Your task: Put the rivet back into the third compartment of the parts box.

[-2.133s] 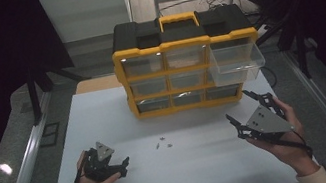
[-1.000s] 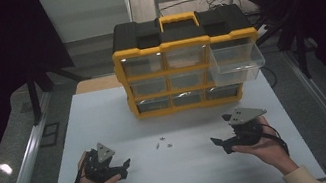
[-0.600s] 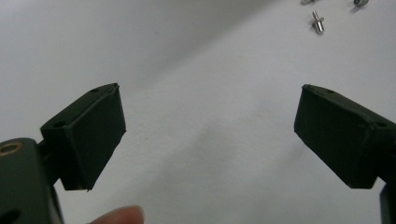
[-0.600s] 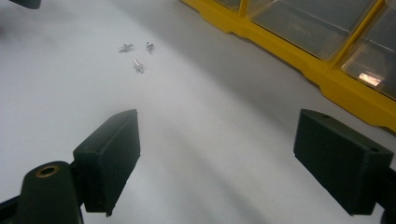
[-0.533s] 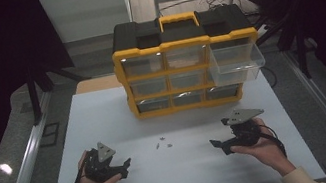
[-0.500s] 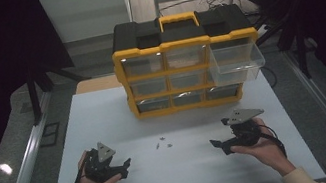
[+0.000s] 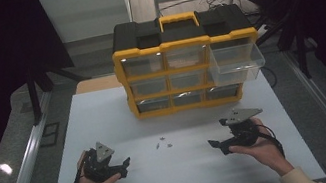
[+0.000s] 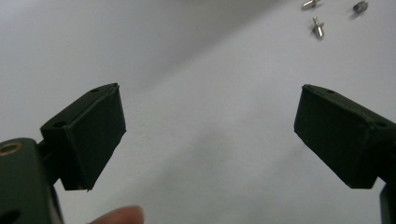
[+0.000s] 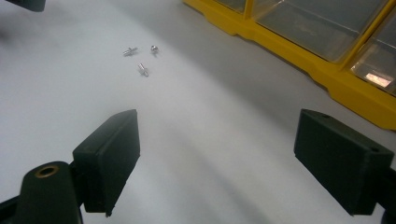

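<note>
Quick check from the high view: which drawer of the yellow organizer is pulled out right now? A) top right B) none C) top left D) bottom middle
A: the clear top-right drawer juts forward from the yellow organizer, while the other drawers sit flush; both grippers, left and right, are down on the white table.

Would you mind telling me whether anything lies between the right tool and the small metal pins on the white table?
Nothing visible does. The right tool has its jaws wide apart, and bare white table stretches from it to the three small metal pins. The yellow organizer stands off to the side.
</note>
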